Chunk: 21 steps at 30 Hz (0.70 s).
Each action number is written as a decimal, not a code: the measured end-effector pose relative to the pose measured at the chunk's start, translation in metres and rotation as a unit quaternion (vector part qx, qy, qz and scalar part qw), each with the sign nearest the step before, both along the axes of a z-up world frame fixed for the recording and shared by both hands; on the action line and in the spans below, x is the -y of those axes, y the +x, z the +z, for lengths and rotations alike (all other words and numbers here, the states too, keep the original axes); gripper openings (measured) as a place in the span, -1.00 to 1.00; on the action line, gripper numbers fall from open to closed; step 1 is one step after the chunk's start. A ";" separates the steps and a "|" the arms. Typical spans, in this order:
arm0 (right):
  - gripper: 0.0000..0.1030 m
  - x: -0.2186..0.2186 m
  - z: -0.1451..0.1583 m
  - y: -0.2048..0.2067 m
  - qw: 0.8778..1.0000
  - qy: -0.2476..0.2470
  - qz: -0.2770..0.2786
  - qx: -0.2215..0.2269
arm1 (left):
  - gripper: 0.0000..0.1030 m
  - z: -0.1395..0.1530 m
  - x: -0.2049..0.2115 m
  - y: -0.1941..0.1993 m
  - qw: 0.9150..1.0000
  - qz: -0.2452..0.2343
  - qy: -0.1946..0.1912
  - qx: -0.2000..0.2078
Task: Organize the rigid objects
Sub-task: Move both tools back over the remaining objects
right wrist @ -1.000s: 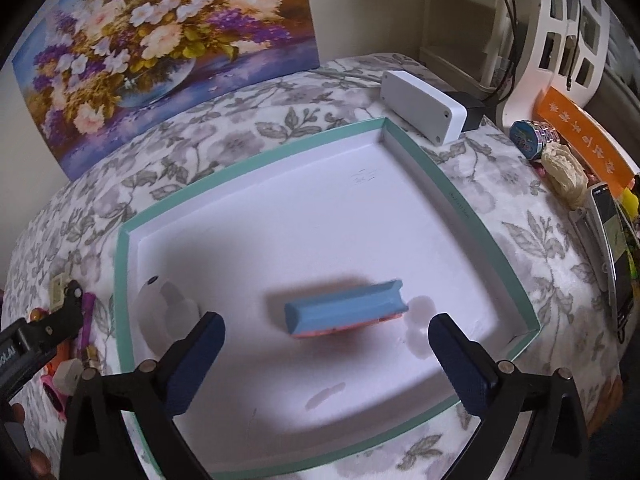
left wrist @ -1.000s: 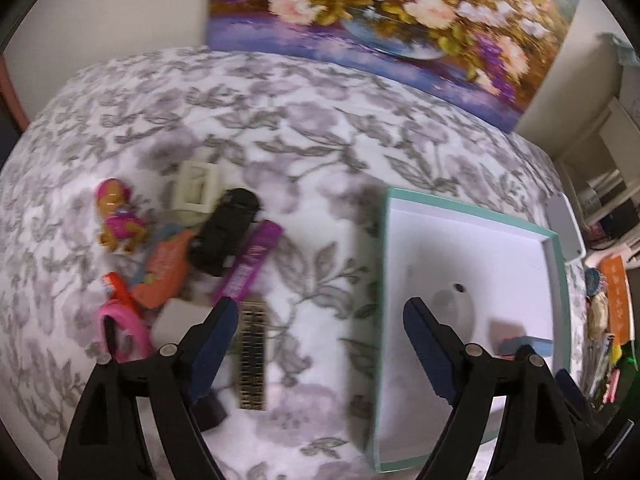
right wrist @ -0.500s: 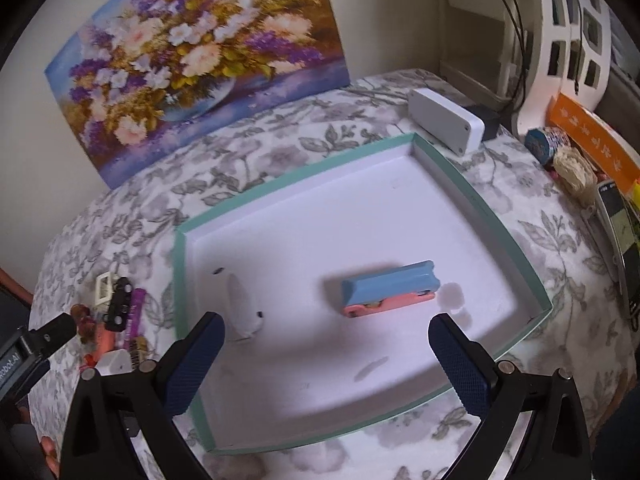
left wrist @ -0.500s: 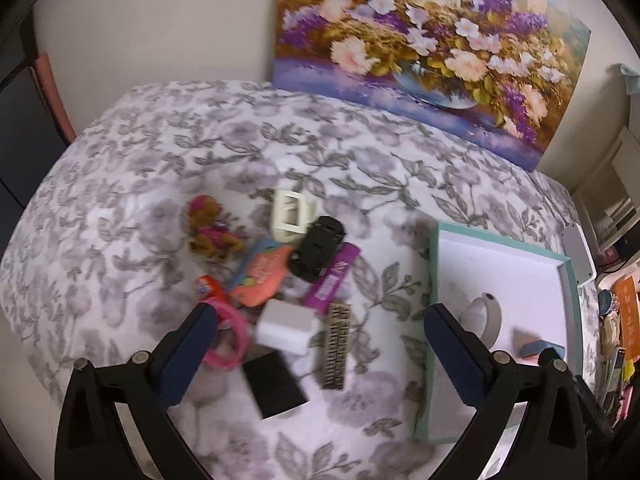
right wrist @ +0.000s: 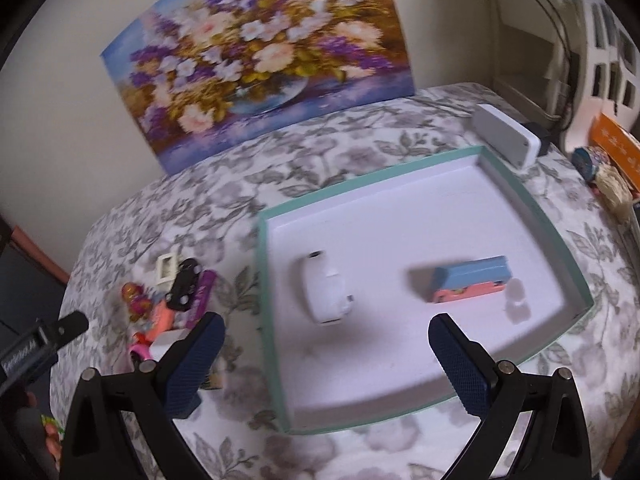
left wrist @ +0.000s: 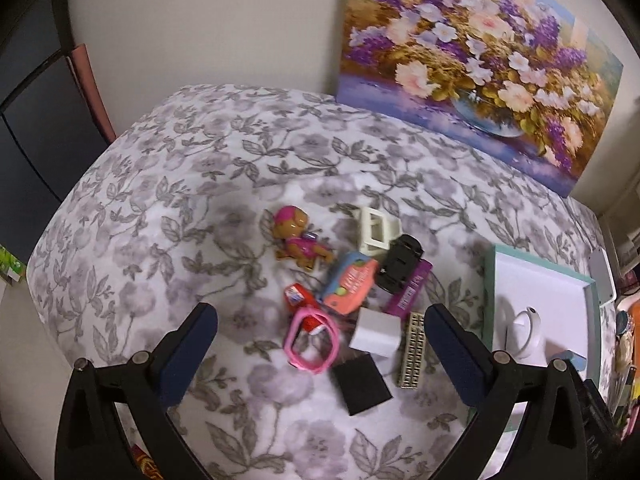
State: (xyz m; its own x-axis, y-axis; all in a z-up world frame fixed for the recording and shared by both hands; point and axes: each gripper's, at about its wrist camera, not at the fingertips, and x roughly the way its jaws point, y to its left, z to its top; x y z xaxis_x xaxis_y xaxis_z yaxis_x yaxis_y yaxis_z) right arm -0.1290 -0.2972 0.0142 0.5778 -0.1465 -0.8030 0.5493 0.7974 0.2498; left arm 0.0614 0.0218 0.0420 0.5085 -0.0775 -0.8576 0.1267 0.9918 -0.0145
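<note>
Black angular gripper [left wrist: 320, 350] frames, navy textured pads [right wrist: 460, 364], silver round screws.

Open floral cloth [left wrist: 192, 184] is found left of and behind the toy cluster [left wrist: 352, 300], giving unobstructed approach. Items there are packed touching, with little gap between. The teal-rimmed tray [right wrist: 276, 360] holds a white object [right wrist: 324, 292] and blue-pink block [right wrist: 472, 280], well apart; bare floor lies between. A white box [right wrist: 506, 138] flanks its far corner.

A flower painting [left wrist: 476, 60] leans against the cream wall [left wrist: 208, 20] behind the floral-clothed table [left wrist: 200, 184].
</note>
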 end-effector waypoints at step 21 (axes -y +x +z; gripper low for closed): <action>1.00 -0.088 -0.014 0.045 0.991 0.015 0.125 -0.051 | 1.00 -0.014 -0.062 0.026 0.998 0.052 -0.012 -0.039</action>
